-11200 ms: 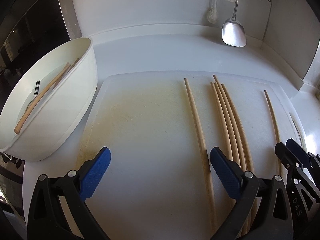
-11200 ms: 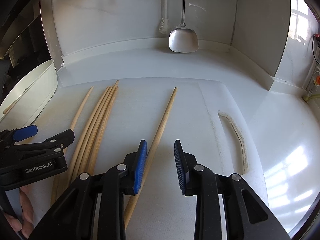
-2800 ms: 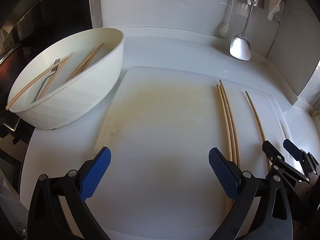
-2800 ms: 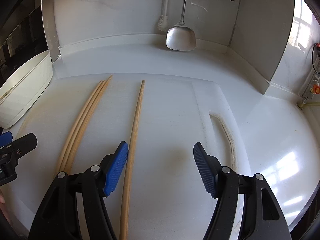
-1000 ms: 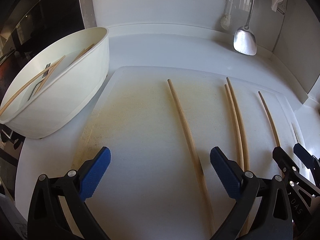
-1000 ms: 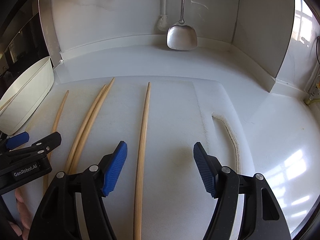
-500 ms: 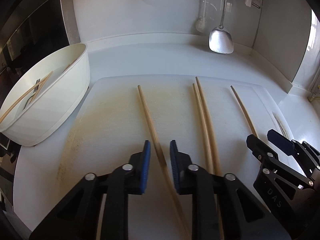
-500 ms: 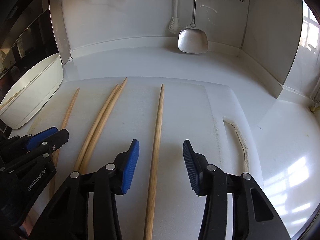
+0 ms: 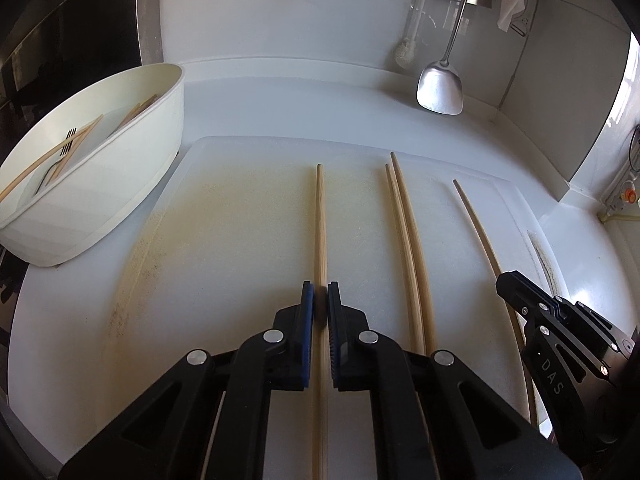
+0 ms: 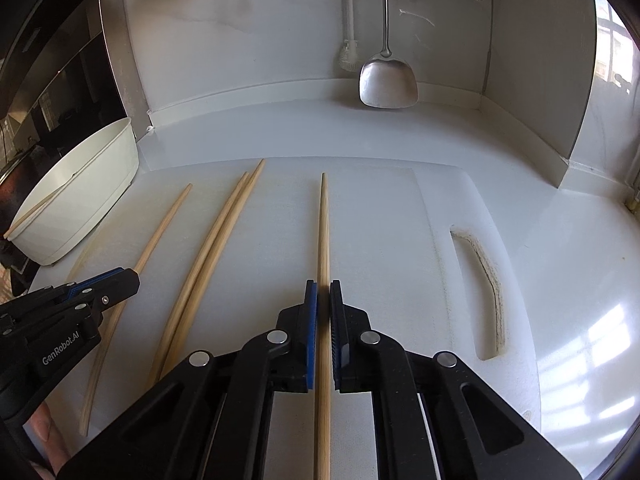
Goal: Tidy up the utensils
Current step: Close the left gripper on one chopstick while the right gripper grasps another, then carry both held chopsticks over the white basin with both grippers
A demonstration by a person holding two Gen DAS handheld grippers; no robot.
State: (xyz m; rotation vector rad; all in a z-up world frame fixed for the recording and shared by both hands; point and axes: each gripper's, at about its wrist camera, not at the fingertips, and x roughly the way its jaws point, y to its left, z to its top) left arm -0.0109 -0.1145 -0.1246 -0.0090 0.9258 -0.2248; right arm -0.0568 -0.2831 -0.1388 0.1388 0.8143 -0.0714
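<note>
Long wooden chopsticks lie on a white cutting board point(image 9: 224, 264). My left gripper point(image 9: 320, 300) is shut on the leftmost chopstick point(image 9: 320, 216), which also shows in the right wrist view point(image 10: 160, 232). My right gripper point(image 10: 323, 300) is shut on the rightmost chopstick point(image 10: 323, 224), seen in the left wrist view point(image 9: 476, 220) too. A pair of chopsticks point(image 9: 406, 224) lies between them, also in the right wrist view point(image 10: 218, 240). A white oval bowl point(image 9: 132, 184) at the left holds several chopsticks and a fork point(image 9: 60, 152).
A metal spatula point(image 9: 440, 88) hangs against the back wall, with a white brush point(image 9: 404, 54) beside it. The cutting board's handle slot point(image 10: 482, 280) is at the right. The counter's corner walls rise at the back and right. A dark appliance point(image 10: 48, 92) stands at the left.
Both grippers have closed from partly open onto a chopstick each. Earlier, more chopsticks lay on the board; several now lie in the bowl.
</note>
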